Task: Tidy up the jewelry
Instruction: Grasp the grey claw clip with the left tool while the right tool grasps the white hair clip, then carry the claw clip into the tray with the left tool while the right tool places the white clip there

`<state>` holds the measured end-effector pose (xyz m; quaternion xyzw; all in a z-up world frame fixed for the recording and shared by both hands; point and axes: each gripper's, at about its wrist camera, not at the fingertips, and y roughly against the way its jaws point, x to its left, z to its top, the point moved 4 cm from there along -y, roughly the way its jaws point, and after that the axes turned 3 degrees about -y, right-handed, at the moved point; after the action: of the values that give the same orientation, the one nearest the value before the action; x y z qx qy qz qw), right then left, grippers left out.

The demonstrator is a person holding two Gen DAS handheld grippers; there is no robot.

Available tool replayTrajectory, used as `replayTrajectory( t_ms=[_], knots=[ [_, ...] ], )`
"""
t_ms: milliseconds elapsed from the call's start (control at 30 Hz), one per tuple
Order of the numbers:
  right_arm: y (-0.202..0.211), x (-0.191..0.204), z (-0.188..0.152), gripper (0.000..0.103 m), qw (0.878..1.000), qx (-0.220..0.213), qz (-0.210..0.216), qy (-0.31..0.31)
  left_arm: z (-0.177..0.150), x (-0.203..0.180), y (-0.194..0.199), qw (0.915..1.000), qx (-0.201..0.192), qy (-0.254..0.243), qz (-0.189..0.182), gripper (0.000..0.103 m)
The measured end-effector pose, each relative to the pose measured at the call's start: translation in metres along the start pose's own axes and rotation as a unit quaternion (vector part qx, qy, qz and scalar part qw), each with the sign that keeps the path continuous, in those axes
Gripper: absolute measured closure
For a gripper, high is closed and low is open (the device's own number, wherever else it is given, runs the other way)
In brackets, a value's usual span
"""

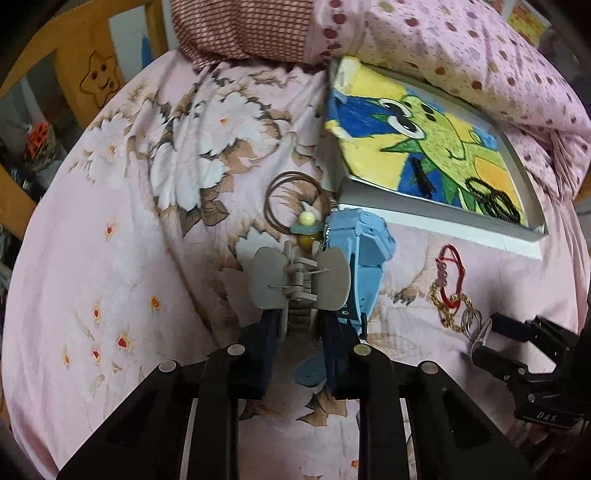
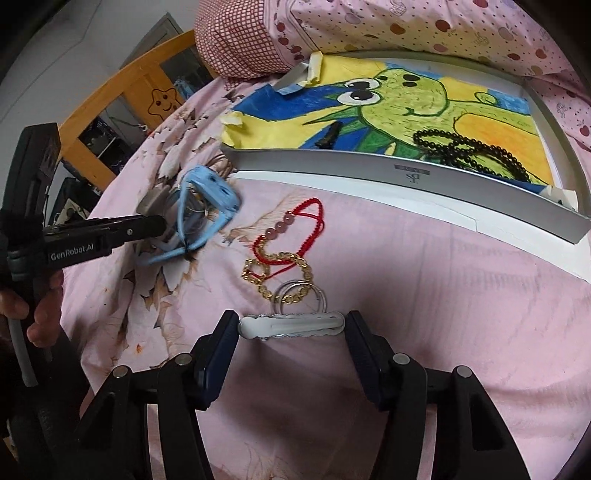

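My left gripper [image 1: 300, 326] is shut on a grey metal hair clip [image 1: 300, 282] with yellow beads, above a blue watch [image 1: 364, 254] and a brown wire hoop [image 1: 291, 201] on the pink bedsheet. My right gripper [image 2: 291, 330] is closed on a white hair clip [image 2: 291, 325], held end to end between its fingers. A silver tray [image 2: 406, 177] lined with a frog drawing holds a black bead necklace [image 2: 465, 147] and a black clip [image 2: 328, 136]. A red cord bracelet [image 2: 295, 229], a gold chain [image 2: 284, 273] and silver rings [image 2: 303, 295] lie before the right gripper.
A dotted pink quilt [image 1: 480, 48] and a checked pillow [image 1: 240, 29] lie behind the tray. A wooden headboard with a star face [image 1: 99, 74] stands at the far left. The tray also shows in the left wrist view [image 1: 436, 214].
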<state>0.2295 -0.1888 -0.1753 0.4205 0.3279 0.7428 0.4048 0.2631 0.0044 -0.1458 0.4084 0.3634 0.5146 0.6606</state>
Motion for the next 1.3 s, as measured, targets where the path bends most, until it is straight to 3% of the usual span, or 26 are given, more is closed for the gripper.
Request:
replayTrajectory(
  t_ms=[400,667,867,1133,1300],
  knots=[
    [0.015,0.001,0.007,0.046,0.999,-0.047,0.013,-0.007,-0.003,-0.047,0.025,0.9935,-0.060,-0.084,-0.049,0.084],
    [0.027,0.005,0.011,0.046,0.996,-0.082,0.018,0.002,-0.001,-0.057,0.037,0.9885,-0.088,-0.097,-0.076,0.084],
    [0.037,0.004,0.016,0.046,0.994,-0.113,-0.002,0.012,0.000,-0.063,0.051,0.9823,-0.115,-0.104,-0.105,0.084],
    [0.052,-0.013,0.044,0.046,0.985,-0.169,-0.041,0.014,0.029,-0.062,0.059,0.9749,-0.171,-0.053,-0.132,0.084],
    [0.055,-0.036,0.064,0.046,0.979,-0.195,-0.065,-0.015,0.061,-0.066,0.044,0.9730,-0.191,-0.024,-0.127,0.084]
  ],
)
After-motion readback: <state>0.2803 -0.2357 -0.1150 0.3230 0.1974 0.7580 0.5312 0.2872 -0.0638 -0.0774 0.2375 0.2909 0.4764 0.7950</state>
